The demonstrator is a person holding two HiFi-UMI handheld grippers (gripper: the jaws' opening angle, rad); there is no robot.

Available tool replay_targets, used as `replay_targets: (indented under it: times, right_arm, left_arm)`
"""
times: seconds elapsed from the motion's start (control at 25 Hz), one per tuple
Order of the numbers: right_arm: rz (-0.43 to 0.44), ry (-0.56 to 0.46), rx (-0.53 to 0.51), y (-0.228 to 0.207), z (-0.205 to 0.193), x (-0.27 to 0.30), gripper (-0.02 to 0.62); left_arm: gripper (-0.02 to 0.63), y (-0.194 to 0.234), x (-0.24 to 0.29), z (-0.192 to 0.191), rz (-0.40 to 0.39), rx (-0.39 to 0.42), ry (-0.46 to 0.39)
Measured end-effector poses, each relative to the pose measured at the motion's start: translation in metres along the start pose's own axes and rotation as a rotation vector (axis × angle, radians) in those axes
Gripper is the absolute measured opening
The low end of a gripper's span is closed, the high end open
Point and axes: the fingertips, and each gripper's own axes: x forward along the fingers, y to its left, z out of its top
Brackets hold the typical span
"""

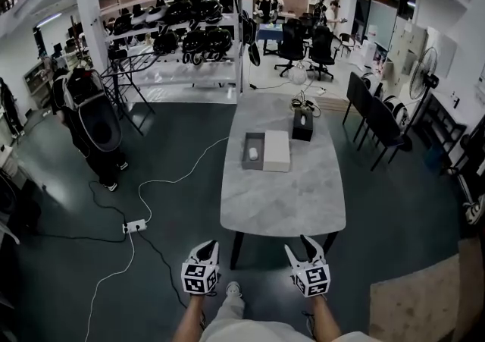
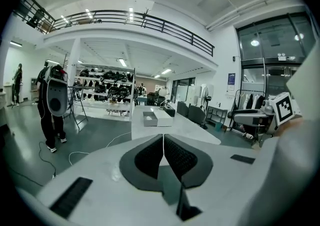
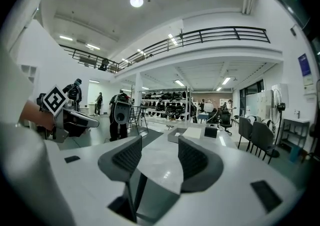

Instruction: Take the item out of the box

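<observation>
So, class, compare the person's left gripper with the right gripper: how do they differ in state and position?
The left gripper's jaws are together; the right gripper's jaws stand apart. In the head view, the left gripper is outside the grey marble table's left corner, while the right gripper is within its width. Both hold nothing, and both are short of the table's near edge.

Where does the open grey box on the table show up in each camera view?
Head view: the open grey box lies mid-table, near the picture's centre.
Left gripper view: the box is small, just left of centre.
Right gripper view: the box is small, near centre.
Shared landmark: the black rectangular box standing beyond it on the pale stone-patterned table.
</observation>
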Motion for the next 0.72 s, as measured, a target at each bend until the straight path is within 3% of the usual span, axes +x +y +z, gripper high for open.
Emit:
replay_targets:
  times: [0.72]
  right_arm:
    - [-0.083, 0.012, -0.003, -0.03, 0.043, 0.142, 0.213]
  left_arm:
    - [0.02, 0.098, 0.123, 0.068, -0.081, 0.018, -0.002]
